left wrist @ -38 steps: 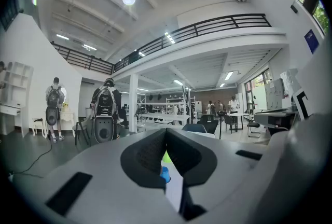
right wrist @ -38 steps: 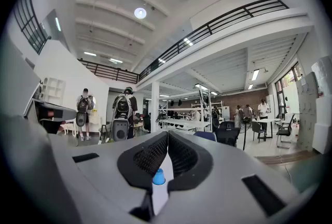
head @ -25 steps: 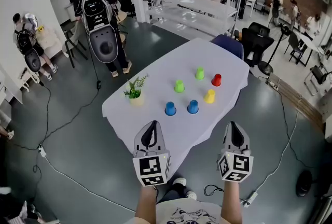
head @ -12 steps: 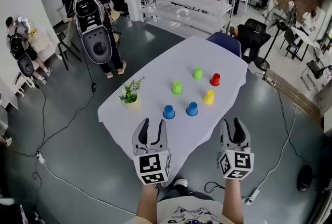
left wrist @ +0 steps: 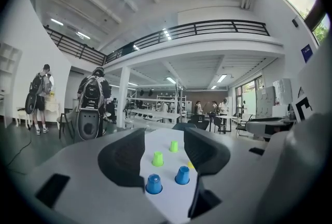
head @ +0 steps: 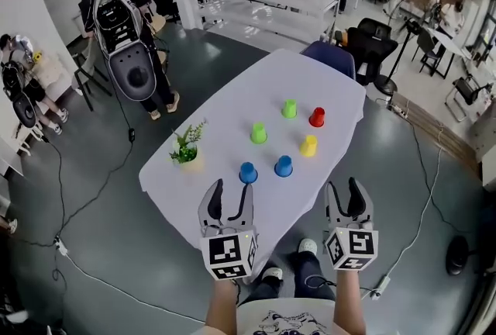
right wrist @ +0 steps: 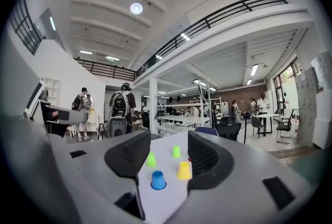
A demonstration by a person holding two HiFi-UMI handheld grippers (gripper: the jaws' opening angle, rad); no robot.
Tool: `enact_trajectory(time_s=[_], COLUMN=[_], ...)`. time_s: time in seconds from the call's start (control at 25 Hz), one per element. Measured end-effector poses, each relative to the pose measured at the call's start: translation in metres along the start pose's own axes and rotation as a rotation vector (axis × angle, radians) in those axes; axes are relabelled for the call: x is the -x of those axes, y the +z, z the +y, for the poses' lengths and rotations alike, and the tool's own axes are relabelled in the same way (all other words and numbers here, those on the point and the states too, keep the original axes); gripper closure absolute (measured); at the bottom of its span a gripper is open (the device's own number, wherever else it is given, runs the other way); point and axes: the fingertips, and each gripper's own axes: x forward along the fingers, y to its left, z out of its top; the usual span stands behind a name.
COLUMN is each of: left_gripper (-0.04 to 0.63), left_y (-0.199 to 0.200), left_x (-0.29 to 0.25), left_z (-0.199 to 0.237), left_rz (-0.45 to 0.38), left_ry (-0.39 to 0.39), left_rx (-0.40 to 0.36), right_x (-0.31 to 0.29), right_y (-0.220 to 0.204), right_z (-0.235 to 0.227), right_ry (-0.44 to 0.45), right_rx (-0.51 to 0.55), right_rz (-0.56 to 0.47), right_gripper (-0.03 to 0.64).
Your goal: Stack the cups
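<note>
Open workshop hall, people and racks in the background. White-clothed table [head: 225, 112] is directly ahead.

Six cups on it, apparently upside down, all apart, none stacked. Nearest are left blue [head: 248, 172] and right blue [head: 284, 166]. Behind them are green [head: 259, 132] and yellow [head: 308, 145], and farthest are far green [head: 289, 108] and red [head: 316, 117]. A plant [head: 186, 152] sits near the table's left edge.

The left gripper [head: 231, 198] and right gripper [head: 344, 196] are both short of the near table edge and roughly level. Their jaws stand apart and have just been opening, with nothing between the pads. Cups show through the gaps only from a distance.

Judgement: this is the approach for the first pick, and stacking has not begun. The left gripper suits left blue, the right gripper right blue.
- Come in level, straddle the cup at mid-wall and close gently, since light cups likely tip or skid on cloth.
- Lift clear, carry over the matching cup and lower straight so it nests.
- Keep the left arm off the plant.
</note>
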Motion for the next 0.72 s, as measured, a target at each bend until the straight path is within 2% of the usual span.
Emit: enact_trajectory(time_s=[0.28, 0.52, 0.72], left_gripper=[0.364, 0.364, 0.364], left_y=[-0.008, -0.014, -0.008], left_x=[-0.047, -0.113, -0.172], left_z=[-0.013, -0.029, -0.047], left_rz=[0.035, 0.054, 0.059], left_ry=[0.014, 0.073, 0.153], left_rx=[-0.009, 0.005, 0.016], right_x=[-0.04, -0.105, -0.17], right_y=[-0.008, -0.012, -0.006], right_z=[-0.031, -0.077, -0.123], right_ry=[0.008, 0.064, 0.135], right_rx=[-0.006, -0.013, 0.003], right_rz=[0.022, 0.032, 0.044], right_gripper=[0.391, 0.391, 0.391])
